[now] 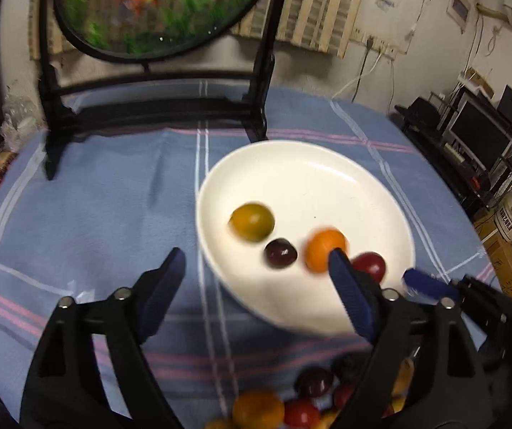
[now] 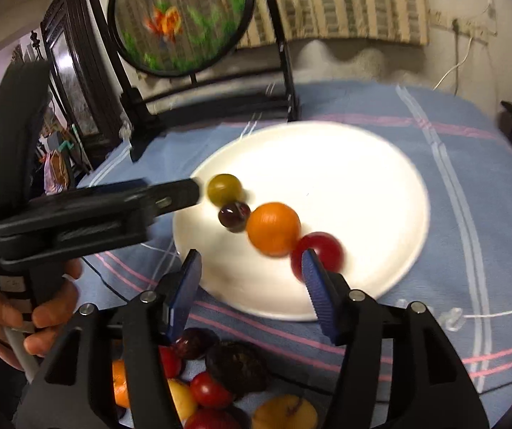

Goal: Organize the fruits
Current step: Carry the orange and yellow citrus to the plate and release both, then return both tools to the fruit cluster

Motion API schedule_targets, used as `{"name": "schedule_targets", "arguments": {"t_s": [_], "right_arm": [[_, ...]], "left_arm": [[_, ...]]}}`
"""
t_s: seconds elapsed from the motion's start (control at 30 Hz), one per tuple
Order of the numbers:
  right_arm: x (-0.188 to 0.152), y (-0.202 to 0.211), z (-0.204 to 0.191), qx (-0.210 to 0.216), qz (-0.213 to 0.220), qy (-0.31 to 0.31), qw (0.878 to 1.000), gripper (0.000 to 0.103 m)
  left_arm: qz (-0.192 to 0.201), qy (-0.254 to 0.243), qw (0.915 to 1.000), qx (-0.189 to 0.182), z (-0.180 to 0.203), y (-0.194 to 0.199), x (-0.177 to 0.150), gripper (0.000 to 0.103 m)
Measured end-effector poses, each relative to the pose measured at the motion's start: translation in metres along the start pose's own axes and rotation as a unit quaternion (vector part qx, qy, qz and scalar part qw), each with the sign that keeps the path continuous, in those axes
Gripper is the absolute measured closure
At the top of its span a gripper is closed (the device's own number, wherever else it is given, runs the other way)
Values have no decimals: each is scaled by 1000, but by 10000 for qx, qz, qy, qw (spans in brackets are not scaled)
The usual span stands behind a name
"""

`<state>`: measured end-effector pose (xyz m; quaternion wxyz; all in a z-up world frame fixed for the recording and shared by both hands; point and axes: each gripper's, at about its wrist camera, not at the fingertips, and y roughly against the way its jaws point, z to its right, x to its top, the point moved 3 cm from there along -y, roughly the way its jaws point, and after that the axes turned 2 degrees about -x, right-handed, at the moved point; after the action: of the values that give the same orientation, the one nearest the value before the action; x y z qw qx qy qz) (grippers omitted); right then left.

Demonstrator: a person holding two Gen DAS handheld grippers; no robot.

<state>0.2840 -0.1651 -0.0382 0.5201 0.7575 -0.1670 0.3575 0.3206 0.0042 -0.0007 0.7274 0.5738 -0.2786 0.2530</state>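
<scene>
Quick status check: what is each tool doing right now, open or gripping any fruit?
Left tool: open, holding nothing, hovering at the white plate.
Right tool: open, holding nothing; the red fruit lies on the plate beyond its fingertip.

Four round fruits [image 2: 273, 228], olive-yellow, dark purple, orange and red, lie in a row on the white plate [image 2: 345, 164].

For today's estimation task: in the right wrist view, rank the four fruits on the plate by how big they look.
1. Orange fruit
2. Red fruit, though it lies nearest the camera
3. Yellow-green fruit
4. Dark fruit
</scene>
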Motion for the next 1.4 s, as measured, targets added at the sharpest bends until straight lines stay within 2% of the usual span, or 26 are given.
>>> {"name": "schedule_targets", "arguments": {"t_s": [0.13, 0.3, 0.43, 0.57, 0.7, 0.87, 1.33, 1.4], "right_arm": [[-16, 41, -1, -181, 289, 136, 9993, 40], [-61, 70, 5, -434, 296, 178, 9985, 40], [-103, 86, 11, -564, 57, 209, 9982, 40], [-129, 96, 10, -362, -68, 71, 9993, 40], [-142, 92, -1, -573, -278, 360, 9973, 40], [-147, 87, -22, -670, -348, 875, 9933, 40], [-146, 75, -16, -566, -629, 720, 9938, 40], [-144, 76, -15, -614, -543, 689, 9943, 40]], "left_arm": [[363, -169, 9991, 171, 1, 55, -33, 4], [515, 4, 9984, 217, -3, 97, -97, 3], [363, -7, 9992, 177, -4, 108, -151, 3], [47, -80, 9999, 101, -1, 107, -185, 3], [-20, -226, 9996, 177, 4, 106, -188, 3], [-245, 26, 9994, 232, -7, 99, -188, 3], [-243, 56, 9993, 279, -8, 100, -188, 3], [-213, 19, 9994, 276, -7, 101, -187, 3]]}}
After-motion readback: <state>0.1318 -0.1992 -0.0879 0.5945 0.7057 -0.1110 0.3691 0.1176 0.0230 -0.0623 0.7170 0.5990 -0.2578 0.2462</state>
